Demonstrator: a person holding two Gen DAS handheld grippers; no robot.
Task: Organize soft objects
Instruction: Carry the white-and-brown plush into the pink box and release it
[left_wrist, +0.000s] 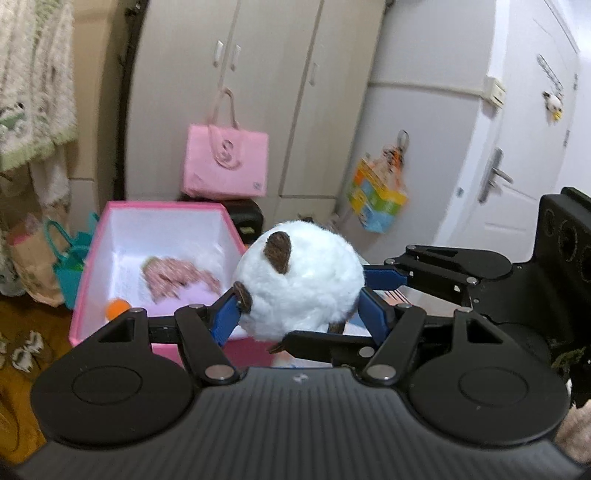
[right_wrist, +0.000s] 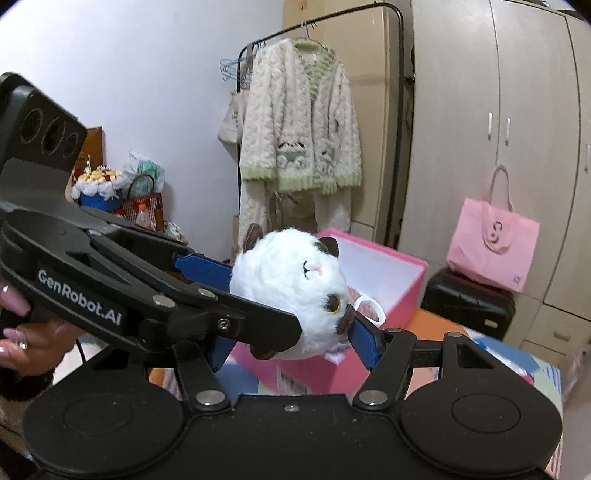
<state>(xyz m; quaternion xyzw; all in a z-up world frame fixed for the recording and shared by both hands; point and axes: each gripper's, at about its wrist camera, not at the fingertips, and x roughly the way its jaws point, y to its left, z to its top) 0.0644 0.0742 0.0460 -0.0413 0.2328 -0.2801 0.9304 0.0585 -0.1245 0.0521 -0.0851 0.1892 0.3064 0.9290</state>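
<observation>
The pink box (left_wrist: 92, 273) stands open, a pinkish soft thing (left_wrist: 177, 277) and an orange ball (left_wrist: 117, 308) on its floor. Above its near edge hangs the round white plush (right_wrist: 291, 295), no long axis, face turned toward the right wrist camera, ears up.

Both grippers clamp it half open: the left gripper (left_wrist: 299, 306) from behind, the right gripper (right_wrist: 291, 339) crossing it, both tilted slightly down.

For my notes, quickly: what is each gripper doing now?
Left gripper: shut on the white plush toy.
Right gripper: shut on the same toy.
</observation>
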